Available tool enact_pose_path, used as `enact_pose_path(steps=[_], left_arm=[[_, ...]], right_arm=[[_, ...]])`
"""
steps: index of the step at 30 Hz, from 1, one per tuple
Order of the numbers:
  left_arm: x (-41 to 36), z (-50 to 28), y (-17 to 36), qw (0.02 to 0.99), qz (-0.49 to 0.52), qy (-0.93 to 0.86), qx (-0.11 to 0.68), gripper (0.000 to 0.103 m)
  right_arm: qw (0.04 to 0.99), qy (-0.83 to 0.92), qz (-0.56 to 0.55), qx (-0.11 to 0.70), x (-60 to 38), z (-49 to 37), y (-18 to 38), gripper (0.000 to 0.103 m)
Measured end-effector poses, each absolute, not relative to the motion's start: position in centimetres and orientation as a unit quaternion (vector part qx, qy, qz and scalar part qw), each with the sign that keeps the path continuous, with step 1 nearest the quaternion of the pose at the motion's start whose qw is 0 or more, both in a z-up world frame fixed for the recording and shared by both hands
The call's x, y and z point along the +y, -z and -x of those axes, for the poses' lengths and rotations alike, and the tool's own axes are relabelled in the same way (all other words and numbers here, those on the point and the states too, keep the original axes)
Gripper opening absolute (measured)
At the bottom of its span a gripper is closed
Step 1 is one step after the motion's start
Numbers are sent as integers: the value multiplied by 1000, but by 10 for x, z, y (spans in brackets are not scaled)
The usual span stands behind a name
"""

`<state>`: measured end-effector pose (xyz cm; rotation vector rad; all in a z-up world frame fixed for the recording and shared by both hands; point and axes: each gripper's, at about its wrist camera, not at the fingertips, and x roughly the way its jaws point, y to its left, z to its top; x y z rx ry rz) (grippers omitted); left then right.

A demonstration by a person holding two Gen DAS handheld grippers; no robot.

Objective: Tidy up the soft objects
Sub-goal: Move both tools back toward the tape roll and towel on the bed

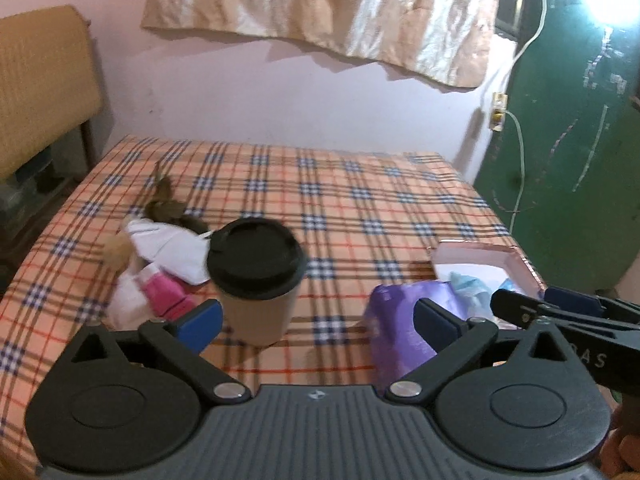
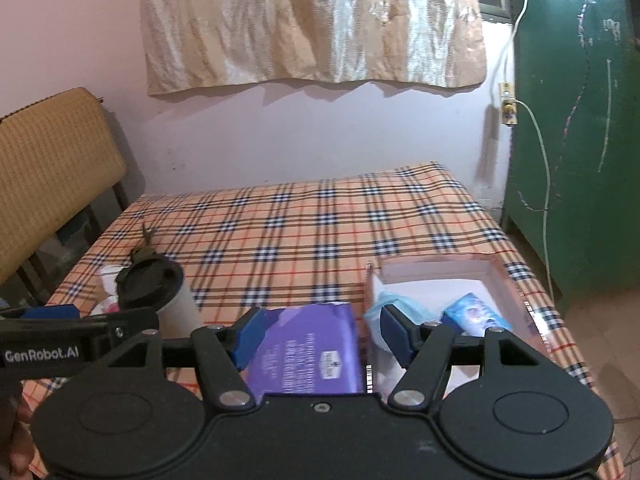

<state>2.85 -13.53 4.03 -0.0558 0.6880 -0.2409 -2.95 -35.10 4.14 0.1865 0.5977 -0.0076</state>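
A purple soft pack [image 2: 308, 352] lies on the plaid table [image 2: 320, 232] between the wide-spread fingers of my right gripper [image 2: 320, 338], which is open. It also shows in the left wrist view [image 1: 396, 320]. A shallow pink box [image 2: 496, 276] beside it holds a light blue bag [image 2: 384, 304] and a blue packet [image 2: 476, 316]. My left gripper [image 1: 316, 324] is open and empty, near a paper cup with a black lid [image 1: 256, 276]. A white cloth [image 1: 172, 246], a pink item [image 1: 164, 290] and a brown soft thing [image 1: 164, 204] lie at the left.
A woven chair back [image 1: 40, 80] stands left of the table. A green door [image 1: 580, 140] and a hanging white cable [image 1: 520, 160] are at the right. A beige curtain [image 1: 320, 4] hangs on the wall behind.
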Motion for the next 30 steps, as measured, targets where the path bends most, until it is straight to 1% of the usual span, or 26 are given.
enact_pose_path(steps=[5,15,30], left_arm=[[-114,-27,-38,934,46,96,341,103],[-83,-25,-36,935,31,62,349,103],[-46,-22,-36,934,36,30,353,103]], right_arm=[[952,-19,-86,295,-330,28,-42,77],[949,-61,-78,301,-288,23,-41,77],[945,-95,-64,305,-248,17,-41,77]])
